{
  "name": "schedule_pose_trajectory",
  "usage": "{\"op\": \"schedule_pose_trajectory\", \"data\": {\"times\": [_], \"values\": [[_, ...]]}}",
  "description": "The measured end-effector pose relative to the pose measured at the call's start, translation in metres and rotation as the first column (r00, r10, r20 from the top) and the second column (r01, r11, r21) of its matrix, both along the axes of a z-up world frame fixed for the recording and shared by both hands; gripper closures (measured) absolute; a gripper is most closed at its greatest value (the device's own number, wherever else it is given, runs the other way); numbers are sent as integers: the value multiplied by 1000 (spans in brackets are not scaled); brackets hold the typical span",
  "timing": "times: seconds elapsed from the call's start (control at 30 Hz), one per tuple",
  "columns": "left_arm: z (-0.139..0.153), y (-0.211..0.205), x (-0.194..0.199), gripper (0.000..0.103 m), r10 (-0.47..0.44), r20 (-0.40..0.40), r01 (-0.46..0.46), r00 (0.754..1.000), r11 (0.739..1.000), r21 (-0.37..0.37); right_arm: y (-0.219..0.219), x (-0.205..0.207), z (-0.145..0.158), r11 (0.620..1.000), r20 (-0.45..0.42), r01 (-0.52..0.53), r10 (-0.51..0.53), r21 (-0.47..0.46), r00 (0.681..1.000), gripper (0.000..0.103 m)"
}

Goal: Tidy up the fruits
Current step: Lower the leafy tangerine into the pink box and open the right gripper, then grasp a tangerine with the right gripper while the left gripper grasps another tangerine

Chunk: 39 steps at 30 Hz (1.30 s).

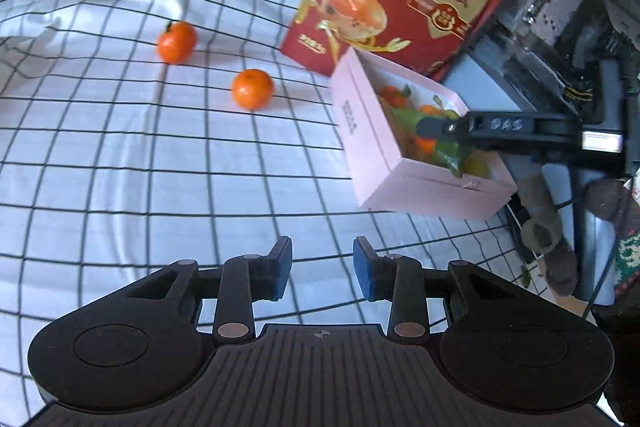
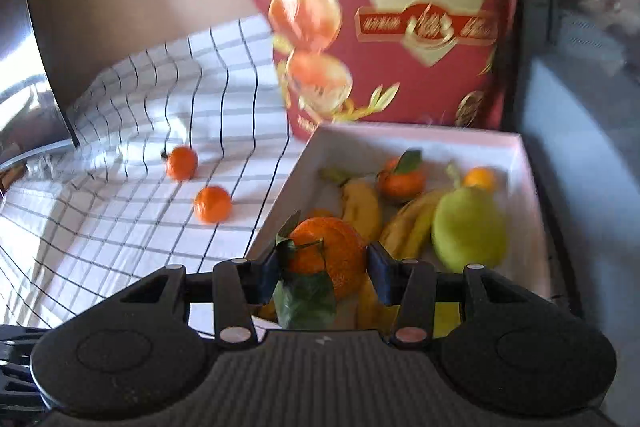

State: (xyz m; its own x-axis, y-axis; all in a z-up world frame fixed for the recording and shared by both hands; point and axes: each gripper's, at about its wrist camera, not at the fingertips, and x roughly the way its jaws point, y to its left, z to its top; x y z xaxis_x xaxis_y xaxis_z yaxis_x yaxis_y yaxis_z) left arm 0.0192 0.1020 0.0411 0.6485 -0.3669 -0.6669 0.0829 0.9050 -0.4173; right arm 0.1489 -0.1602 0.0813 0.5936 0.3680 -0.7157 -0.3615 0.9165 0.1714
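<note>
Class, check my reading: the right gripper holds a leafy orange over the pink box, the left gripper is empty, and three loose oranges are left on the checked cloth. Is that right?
One detail is off. Only two loose oranges lie on the checked cloth, as the left wrist view shows. The rest stands: the right gripper holds the leafy orange over the pink box, and the left gripper is empty.

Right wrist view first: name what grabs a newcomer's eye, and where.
The right gripper clamps a leafy orange over the pink box, which holds bananas and a green pear. Behind stands a red gift carton; two loose mandarins lie left on the checked cloth.
</note>
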Motion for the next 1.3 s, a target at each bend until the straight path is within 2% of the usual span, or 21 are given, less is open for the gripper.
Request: {"op": "schedule_pose_trajectory", "data": {"times": [0.1, 0.3, 0.6, 0.73, 0.93, 1.17, 1.3], "values": [[-2, 5, -5, 65, 10, -8, -10, 1000, 1000, 0, 9, 6, -11, 1000, -57, 12, -13, -24, 998, 57], [-9, 1, -4, 65, -2, -31, 2, 1000, 1000, -13, 8, 2, -16, 1000, -95, -7, 4, -27, 995, 55], [-7, -13, 7, 65, -36, -25, 36, 999, 999, 3, -3, -41, -1, 998, 61, -30, 33, -57, 998, 51], [-6, -9, 17, 65, 0, -25, 1, 1000, 1000, 18, -6, -63, 7, 997, 109, -46, 53, -61, 993, 51], [2, 3, 29, 65, 48, -10, -47, 999, 995, 92, 11, -75, 19, 993, 146, -91, 102, -78, 984, 51], [9, 47, 30, 65, 175, -10, -171, 985, 971, 167, 58, -49, 23, 985, 129, -149, 160, -91, 979, 49], [7, 82, 29, 65, 243, -25, -234, 970, 953, 194, 108, -18, 22, 975, 113, -194, 206, -110, 972, 48]]}}
